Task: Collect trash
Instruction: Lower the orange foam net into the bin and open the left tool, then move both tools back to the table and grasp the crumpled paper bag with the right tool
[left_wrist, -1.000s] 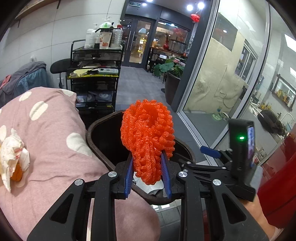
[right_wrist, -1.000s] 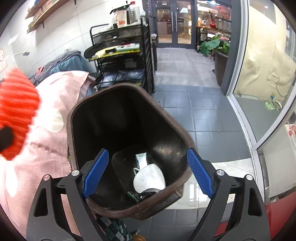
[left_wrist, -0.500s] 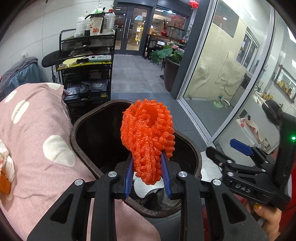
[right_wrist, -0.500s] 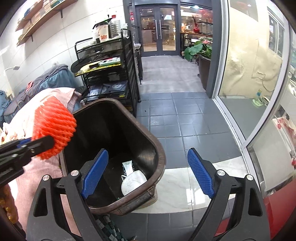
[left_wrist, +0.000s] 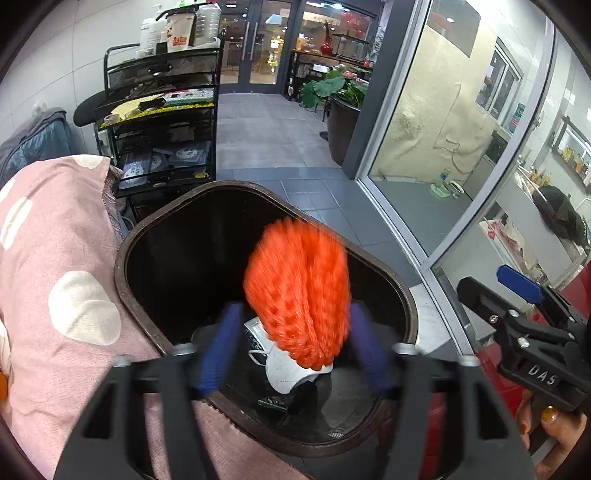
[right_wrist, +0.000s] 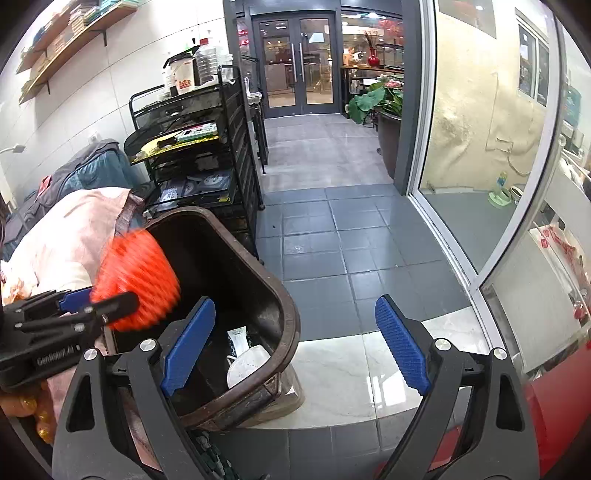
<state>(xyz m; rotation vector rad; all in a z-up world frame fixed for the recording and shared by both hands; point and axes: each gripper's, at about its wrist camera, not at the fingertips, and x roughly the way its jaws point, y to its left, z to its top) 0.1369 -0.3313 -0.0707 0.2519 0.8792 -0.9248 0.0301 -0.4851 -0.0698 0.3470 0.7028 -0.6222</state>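
Observation:
An orange foam net (left_wrist: 299, 291) hangs blurred over the mouth of the brown trash bin (left_wrist: 147, 236). My left gripper (left_wrist: 295, 350) is open above the bin, its blue pads spread clear of the net on both sides. In the right wrist view the net (right_wrist: 136, 277) is at the left gripper's fingertips over the bin (right_wrist: 284, 295). My right gripper (right_wrist: 295, 347) is open and empty, to the right of the bin. A white mask (left_wrist: 288, 369) and other trash lie in the bin's bottom.
A pink spotted cushion (left_wrist: 55, 277) lies left of the bin. A black wire cart (left_wrist: 162, 122) stands behind it. Glass wall (left_wrist: 443, 140) and grey tiled floor (right_wrist: 332, 240) are to the right. A potted plant (left_wrist: 340, 110) stands farther back.
My left gripper has opened and let go of the orange net, which is blurred in motion over the bin. My right gripper has moved away to the right of the bin.

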